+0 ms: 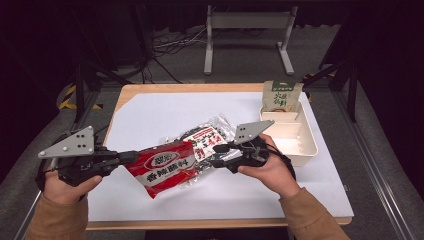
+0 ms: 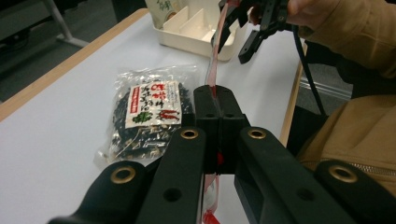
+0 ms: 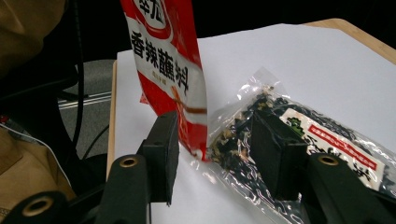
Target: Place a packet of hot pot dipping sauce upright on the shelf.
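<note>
Red sauce packet held between two hand-held grippers

The left hand-held gripper [image 2: 218, 100] is clamped on the red sauce packet [image 1: 162, 167], which hangs edge-up above the tabletop [image 1: 150, 115], its long axis reaching toward the right hand-held gripper [image 3: 212, 140], whose jaws stand apart around its corner; the clear dried-spice bag [image 1: 207, 140] lies beyond, partly hidden.

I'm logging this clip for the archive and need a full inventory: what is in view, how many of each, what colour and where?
red sauce packet: one, red and white, lifted over the table's near left, one edge clamped in the left gripper.
clear bag of dark dried food: one, clear with a white and red label, flat at mid-table.
divided tray: one, cream, right side of the table.
carton: one, green and white, standing at the tray's far end.
table: one, wooden edge, white sheet on top.
left gripper: one, black, shut on the packet.
right gripper: one, black, jaws apart around the packet's free corner.
</note>
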The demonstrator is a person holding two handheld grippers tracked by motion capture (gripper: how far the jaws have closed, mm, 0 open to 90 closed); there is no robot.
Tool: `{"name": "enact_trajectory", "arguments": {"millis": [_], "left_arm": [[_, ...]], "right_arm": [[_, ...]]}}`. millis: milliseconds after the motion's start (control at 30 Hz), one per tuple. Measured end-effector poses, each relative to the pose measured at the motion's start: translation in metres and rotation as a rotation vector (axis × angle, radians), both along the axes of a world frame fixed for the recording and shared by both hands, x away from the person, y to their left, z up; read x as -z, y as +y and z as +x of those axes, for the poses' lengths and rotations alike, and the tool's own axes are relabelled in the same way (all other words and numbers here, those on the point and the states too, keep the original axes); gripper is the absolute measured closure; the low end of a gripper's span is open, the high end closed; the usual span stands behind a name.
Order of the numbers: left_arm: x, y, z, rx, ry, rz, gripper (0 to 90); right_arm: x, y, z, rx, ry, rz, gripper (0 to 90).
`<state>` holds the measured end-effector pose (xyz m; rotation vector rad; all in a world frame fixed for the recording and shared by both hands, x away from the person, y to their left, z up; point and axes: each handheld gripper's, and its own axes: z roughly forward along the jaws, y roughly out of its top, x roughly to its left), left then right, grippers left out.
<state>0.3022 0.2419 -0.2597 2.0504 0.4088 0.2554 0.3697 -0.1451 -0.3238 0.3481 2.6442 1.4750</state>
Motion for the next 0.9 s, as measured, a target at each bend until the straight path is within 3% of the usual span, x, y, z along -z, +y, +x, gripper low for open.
{"name": "enact_trajectory", "arguments": {"millis": [367,567,900], "left_arm": [[-0.007,-0.029,0.007,0.074,-0.028,-0.007,90.0],[-0.006,-0.044,0.014,0.111,-0.024,-0.009,90.0],[-0.004,-0.053,0.017,0.138,-0.034,-0.018,90.0]], "right_arm": [[0.001,0.004,-0.003,-0.009,-0.013,0.013,51.5],[0.0,0.001,-0.006,-0.02,-0.017,0.017,52.0],[0.009,0.005,-0.005,-0.054,-0.006,-0.03,59.8]]}}
